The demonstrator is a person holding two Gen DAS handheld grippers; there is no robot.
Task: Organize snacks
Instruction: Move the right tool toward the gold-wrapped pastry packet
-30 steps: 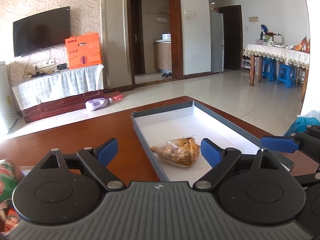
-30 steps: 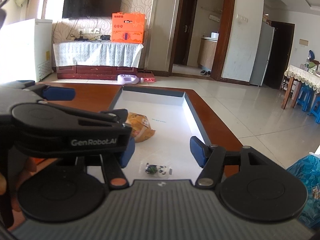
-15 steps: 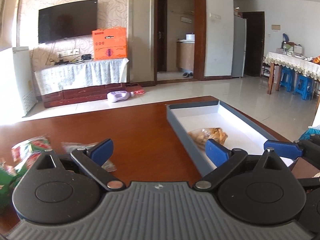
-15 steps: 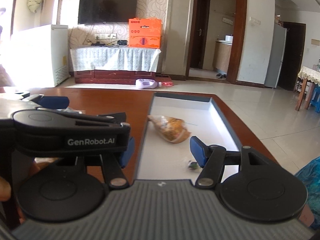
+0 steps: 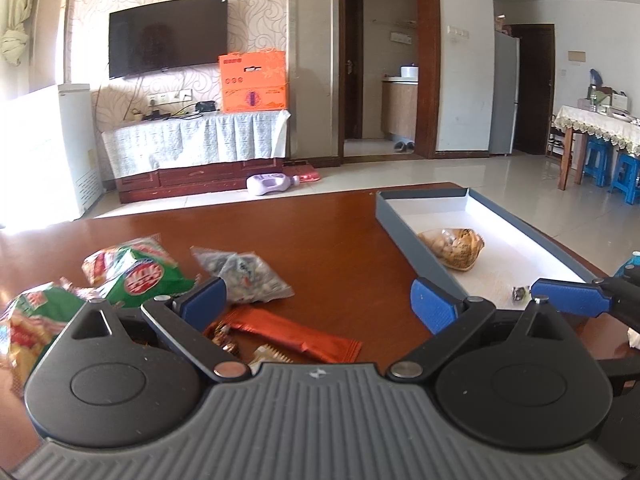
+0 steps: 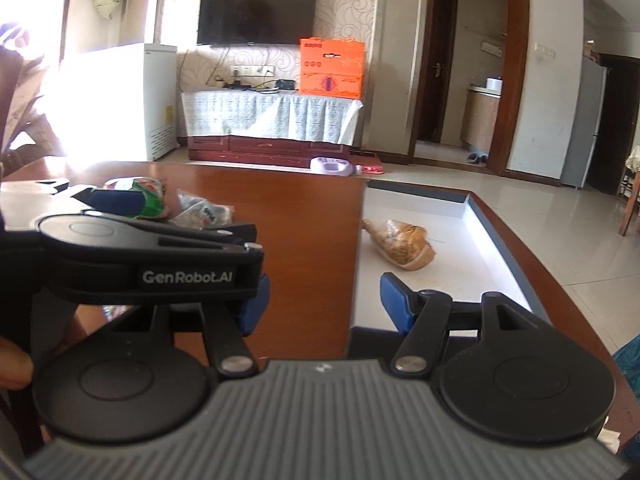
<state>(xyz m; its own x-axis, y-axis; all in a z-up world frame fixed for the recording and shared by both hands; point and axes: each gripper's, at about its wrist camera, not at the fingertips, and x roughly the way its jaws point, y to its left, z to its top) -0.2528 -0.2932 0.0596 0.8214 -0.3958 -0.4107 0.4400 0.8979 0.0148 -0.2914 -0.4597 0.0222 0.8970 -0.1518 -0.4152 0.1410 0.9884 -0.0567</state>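
Observation:
A grey-walled box (image 5: 404, 232) with a white floor sits on the right of the brown table; it holds a clear bag of nuts (image 5: 452, 246) and a small dark candy (image 5: 519, 293). Loose snacks lie to the left: green packets (image 5: 136, 274), a clear bag of sweets (image 5: 240, 274) and an orange bar (image 5: 296, 336). My left gripper (image 5: 318, 306) is open and empty above the table, just behind the snacks. My right gripper (image 6: 324, 300) is open and empty over the box's near left wall (image 6: 358, 264); the nut bag (image 6: 400, 242) lies ahead of it.
The left gripper's body (image 6: 152, 256) fills the left of the right wrist view. The table's right edge runs beside the box, with a blue bag (image 6: 628, 364) below it. A TV stand (image 5: 200, 152) and a dining table (image 5: 596, 128) stand far off across the tiled floor.
My left gripper has swung left, from over the box to over the loose snacks. My right gripper has shifted left too, so the box now sits to the right in its view.

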